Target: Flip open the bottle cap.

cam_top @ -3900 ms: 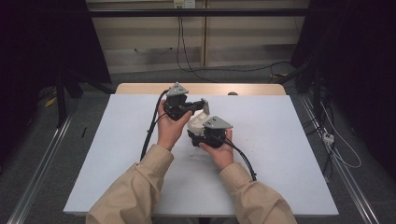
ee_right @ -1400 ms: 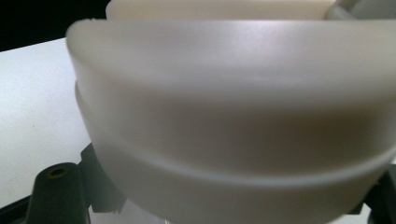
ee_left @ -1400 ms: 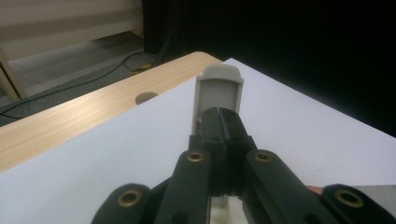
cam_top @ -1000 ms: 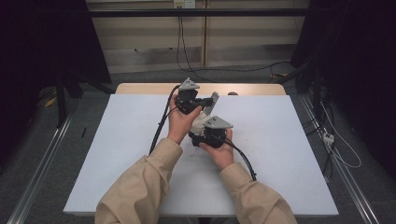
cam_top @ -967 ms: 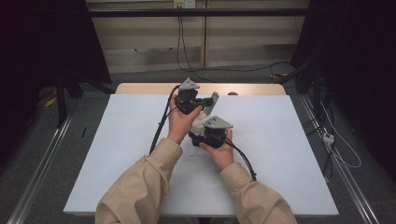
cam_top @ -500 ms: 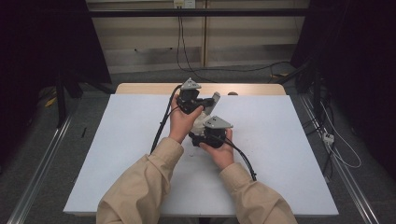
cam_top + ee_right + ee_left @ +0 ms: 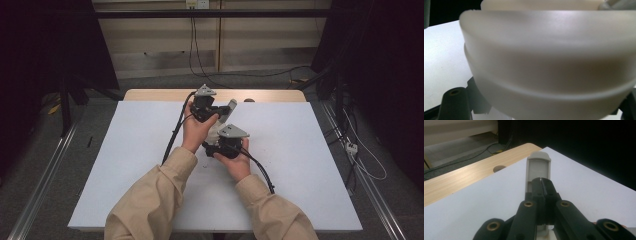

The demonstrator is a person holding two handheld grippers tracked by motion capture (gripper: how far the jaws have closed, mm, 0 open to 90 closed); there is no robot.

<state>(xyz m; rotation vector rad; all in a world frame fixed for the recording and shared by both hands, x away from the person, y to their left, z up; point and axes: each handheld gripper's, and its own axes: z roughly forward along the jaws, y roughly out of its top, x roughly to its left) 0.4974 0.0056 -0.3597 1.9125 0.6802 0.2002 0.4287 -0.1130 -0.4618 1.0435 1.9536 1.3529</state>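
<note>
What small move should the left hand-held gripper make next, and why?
Probably a gentle lift of the grey flap. The left hand-held gripper is shut on its lower part, and the right hand-held gripper appears to steady the white container, so the flap could likely swing further open.

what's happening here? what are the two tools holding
A person at a white table holds a tool in each hand. The left tool is shut on the grey flat handle of a pale plastic piece, seen raised above the table in the left gripper view. The right tool sits close under the piece's rounded whitish body, which its camera sees from very near; whether its jaws are clamped is not clear.
</note>
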